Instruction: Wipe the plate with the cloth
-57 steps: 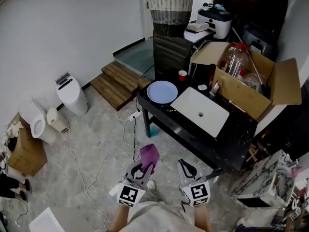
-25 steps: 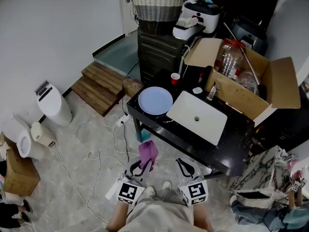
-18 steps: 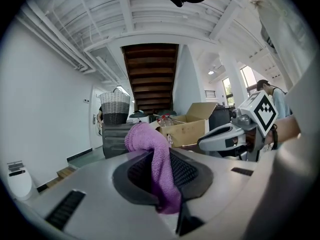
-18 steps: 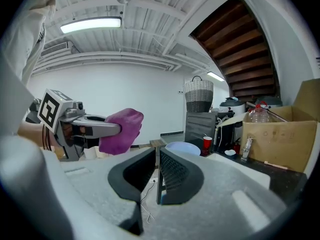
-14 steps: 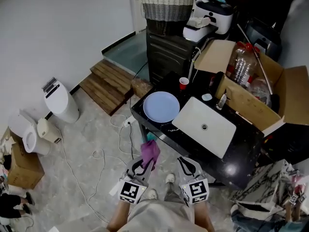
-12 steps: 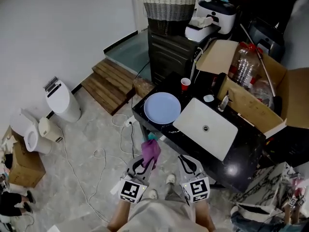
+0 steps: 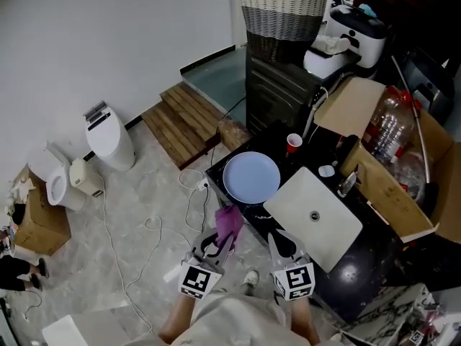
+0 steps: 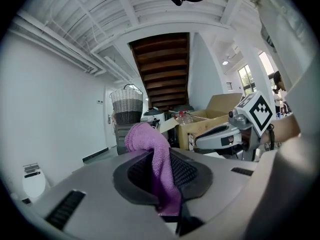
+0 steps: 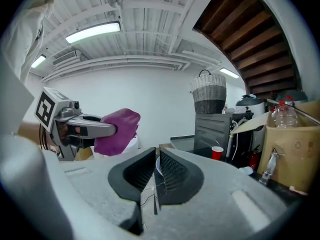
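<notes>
A pale blue plate [image 7: 251, 178] lies on the near left corner of a black table [image 7: 367, 261]. My left gripper [image 7: 217, 240] is shut on a purple cloth [image 7: 228, 223], which sticks up past its tips just short of the table's edge. In the left gripper view the cloth [image 8: 156, 164] fills the space between the jaws. My right gripper [image 7: 280, 242] is shut with nothing in it, over the table's front edge. In the right gripper view the plate [image 9: 157, 164] shows as a thin sliver in the slit between the jaws, and the cloth [image 9: 118, 125] hangs at left.
A white sink basin [image 7: 315, 217] lies right of the plate, with a red cup [image 7: 293, 142] behind. An open cardboard box [image 7: 395, 164] holds a plastic bottle [image 7: 387, 135]. A wicker basket [image 7: 282, 11] tops a dark cabinet. Cables [image 7: 144, 229], a white bin [image 7: 110, 138] and wooden steps [image 7: 187, 120] are on the floor.
The view has shifted closer to the table. Plate and sink now sit nearer my grippers. The left gripper still holds the cloth and the right stays shut.
</notes>
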The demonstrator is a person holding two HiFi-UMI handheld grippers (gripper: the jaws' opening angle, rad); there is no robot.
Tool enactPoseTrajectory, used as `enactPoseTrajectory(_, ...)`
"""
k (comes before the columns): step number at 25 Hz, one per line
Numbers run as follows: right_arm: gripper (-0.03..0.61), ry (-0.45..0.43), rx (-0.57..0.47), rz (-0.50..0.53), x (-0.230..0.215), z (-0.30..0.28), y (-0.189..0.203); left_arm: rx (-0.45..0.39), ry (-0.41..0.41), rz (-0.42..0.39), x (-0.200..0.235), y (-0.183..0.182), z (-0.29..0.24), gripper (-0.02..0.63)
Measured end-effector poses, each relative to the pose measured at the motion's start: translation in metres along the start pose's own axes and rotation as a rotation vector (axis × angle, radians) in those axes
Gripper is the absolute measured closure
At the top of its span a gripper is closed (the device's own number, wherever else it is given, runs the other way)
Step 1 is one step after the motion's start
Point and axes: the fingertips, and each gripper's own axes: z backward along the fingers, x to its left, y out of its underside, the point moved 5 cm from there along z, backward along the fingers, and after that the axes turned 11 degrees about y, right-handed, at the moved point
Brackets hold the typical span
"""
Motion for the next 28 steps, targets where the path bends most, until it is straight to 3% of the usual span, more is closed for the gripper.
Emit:
enactPoseTrajectory(5, 0.551, -0.057, -0.027, 0.026, -0.023, -0.019, -0.013, -0.005, -0.059, 0.016, 0.007, -0.005, -0.021, 0.556)
enactPoseTrajectory(18, 0.551, -0.085, 0.007, 0.008, -0.062, -0.055, -0.004, 0.018, -0.065, 0.001, 0.016, -0.01, -0.069, 0.555)
enactPoseTrajectory(22, 0.551, -0.065, 0.013, 0.006, -0.067, -0.067, -0.006, 0.024, -0.045, 0.009, 0.029, -0.007, -0.08, 0.556)
enactPoseTrajectory(28, 0.551, 0.031, 0.04, -0.001, -0.081, -0.085, -0.007, 0.005, 0.049, -0.001, 0.058, -0.007, -0.113, 0.556)
